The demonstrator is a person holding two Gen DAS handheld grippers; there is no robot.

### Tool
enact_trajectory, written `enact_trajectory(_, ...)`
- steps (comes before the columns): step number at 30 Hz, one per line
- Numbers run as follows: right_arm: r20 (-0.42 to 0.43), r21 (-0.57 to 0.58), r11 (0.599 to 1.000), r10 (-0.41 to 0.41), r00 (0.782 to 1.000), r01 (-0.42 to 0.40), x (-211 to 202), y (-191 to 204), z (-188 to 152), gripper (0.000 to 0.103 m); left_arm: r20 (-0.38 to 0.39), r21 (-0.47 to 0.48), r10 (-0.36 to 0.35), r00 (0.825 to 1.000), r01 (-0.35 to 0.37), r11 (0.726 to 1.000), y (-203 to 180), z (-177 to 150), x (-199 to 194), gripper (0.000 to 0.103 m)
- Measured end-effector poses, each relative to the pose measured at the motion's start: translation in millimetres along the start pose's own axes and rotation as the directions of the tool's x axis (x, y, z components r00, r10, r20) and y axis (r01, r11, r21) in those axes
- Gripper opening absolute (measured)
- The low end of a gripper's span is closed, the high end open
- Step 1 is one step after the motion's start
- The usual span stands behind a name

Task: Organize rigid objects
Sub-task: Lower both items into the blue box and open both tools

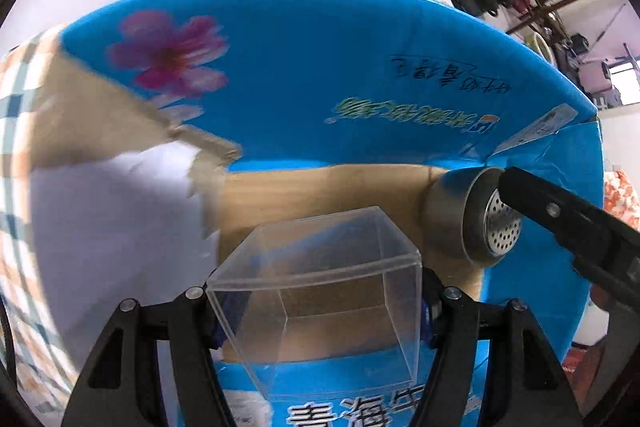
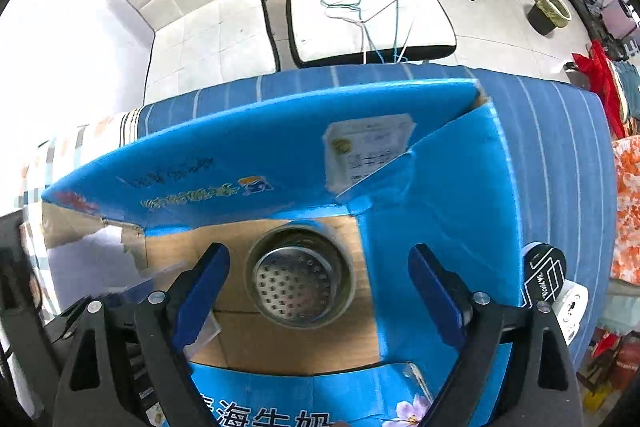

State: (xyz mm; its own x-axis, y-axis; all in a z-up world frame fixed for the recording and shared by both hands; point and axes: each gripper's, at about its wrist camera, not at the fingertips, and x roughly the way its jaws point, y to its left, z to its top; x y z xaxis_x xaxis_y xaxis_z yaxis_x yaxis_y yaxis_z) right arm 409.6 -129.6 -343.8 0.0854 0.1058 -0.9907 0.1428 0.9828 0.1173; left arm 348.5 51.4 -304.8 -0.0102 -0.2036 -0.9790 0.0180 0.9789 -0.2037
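Note:
My left gripper (image 1: 320,301) is shut on a clear plastic box (image 1: 320,267) and holds it over the brown floor of an open blue cardboard carton (image 1: 320,67). A steel cup with a perforated strainer (image 1: 472,215) lies on its side on the carton floor at the right. In the right wrist view the same cup (image 2: 300,287) lies between the fingers of my right gripper (image 2: 320,291), which is open and not touching it. The carton's flaps (image 2: 280,155) stand open. A corner of the clear box (image 2: 200,331) shows at the left.
The carton sits on a blue striped cloth (image 2: 552,167). A torn white and brown flap (image 1: 120,207) hangs at the carton's left. Two white padded chairs (image 2: 208,7) stand behind, one with wire hangers (image 2: 372,3). A bin (image 2: 550,9) stands far right.

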Motion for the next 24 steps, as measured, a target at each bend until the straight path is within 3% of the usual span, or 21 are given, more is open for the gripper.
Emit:
enact_trajectory(8, 0.004, 0.019, 1.000, -0.008, 1.000, 0.008, 5.3, -6.9, 1.9, 0.093, -0.048, 0.062, 0.000, 0.999, 0.003, 0.998, -26.5, 25.1, 26.5, 0.065)
enact_trajectory(14, 0.022, 0.001, 1.000, -0.012, 1.000, 0.012, 1.0, -5.2, 1.6, 0.093, -0.037, 0.061, 0.007, 0.999, -0.004, 0.998, -29.9, 25.2, 25.6, 0.067)
enact_trajectory(16, 0.030, -0.008, 1.000, -0.018, 0.999, 0.018, -3.1, -6.6, 0.3, 0.093, -0.030, 0.062, 0.054, 0.998, -0.052, 0.997, -30.0, 25.2, 23.6, 0.090)
enact_trajectory(18, 0.046, -0.022, 1.000, -0.019, 0.999, 0.020, -13.0, -6.8, -2.5, 0.093, -0.023, 0.056, 0.054, 0.998, -0.052, 0.997, -29.8, 23.2, 20.0, 0.103)
enact_trajectory(24, 0.097, -0.075, 0.997, -0.014, 0.995, 0.022, -49.3, -8.9, -27.0, 0.093, 0.017, 0.049, 0.068, 0.998, -0.069, 0.996, -31.1, 10.9, -7.8, 0.103)
